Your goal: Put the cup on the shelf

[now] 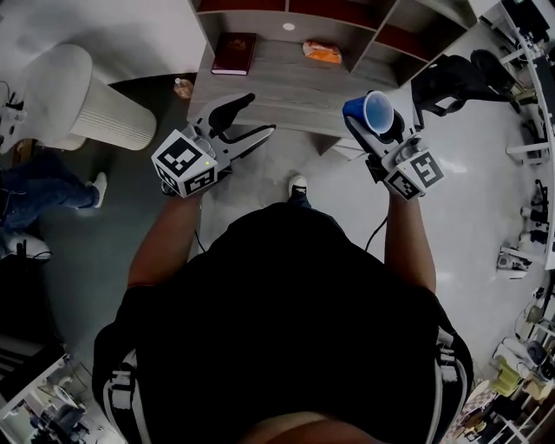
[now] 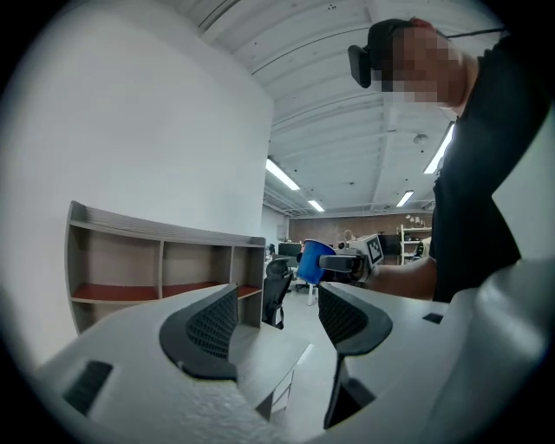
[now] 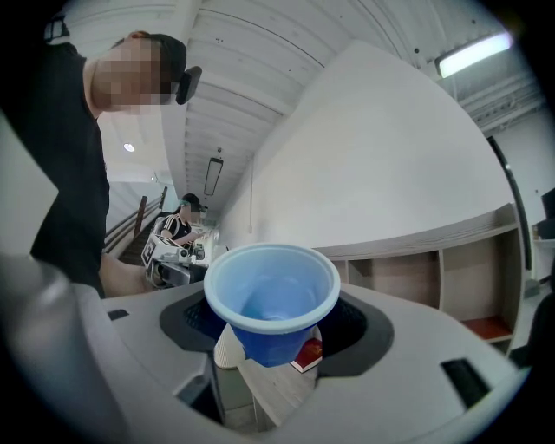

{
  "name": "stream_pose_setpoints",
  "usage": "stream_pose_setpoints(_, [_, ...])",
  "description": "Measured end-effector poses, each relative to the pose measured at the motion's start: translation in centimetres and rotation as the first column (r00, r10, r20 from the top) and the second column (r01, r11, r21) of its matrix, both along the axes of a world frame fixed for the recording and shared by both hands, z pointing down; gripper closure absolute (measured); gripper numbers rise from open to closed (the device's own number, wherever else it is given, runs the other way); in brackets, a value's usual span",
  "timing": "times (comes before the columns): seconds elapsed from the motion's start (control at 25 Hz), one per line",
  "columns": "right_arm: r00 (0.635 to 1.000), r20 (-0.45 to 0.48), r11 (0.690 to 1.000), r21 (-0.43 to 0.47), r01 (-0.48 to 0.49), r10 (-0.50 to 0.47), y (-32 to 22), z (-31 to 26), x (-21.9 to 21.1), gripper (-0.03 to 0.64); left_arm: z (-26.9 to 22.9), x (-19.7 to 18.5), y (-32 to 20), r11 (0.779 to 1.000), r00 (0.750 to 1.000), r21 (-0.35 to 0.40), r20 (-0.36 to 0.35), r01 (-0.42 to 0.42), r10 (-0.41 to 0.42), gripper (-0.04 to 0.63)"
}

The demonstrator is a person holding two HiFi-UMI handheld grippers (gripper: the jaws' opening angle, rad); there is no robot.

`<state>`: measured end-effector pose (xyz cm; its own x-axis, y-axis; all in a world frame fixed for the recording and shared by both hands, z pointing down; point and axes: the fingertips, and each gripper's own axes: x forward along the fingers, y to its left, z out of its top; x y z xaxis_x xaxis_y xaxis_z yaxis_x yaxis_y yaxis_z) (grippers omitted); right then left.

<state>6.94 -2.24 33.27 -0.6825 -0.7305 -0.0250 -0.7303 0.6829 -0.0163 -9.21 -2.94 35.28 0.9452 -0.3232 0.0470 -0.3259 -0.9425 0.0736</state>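
Two grippers are held out near the front edge of the bench; my right gripper is clamped on the blue cup, and the cup's open mouth faces back toward me; my left gripper has its jaws wide apart with nothing between them; the shelf stands at the far side of the bench; a dark red book and an orange packet lie on the bench; the cup is not yet on the shelf.

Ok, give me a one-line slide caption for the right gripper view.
Right hand-held gripper clamps an empty blue cup, its mouth in full view, with the wooden shelf ahead.
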Motion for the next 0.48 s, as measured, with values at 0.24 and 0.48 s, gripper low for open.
stream_pose_setpoints(0.24, [1.0, -0.007, 1.0, -0.018, 0.02, -0.02, -3.8, 1.0, 1.6, 0.322, 0.3, 1.7, -3.9, 0.998, 0.998, -0.006, 0.011, 0.06, -0.06, 0.291])
stream_pose_setpoints(0.48, [1.0, 0.0, 1.0, -0.008, -0.001, 0.001, -7.2, 1.4, 3.5, 0.323, 0.9, 2.9, -7.3, 0.994, 0.995, -0.047, 0.003, 0.099, -0.099, 0.291])
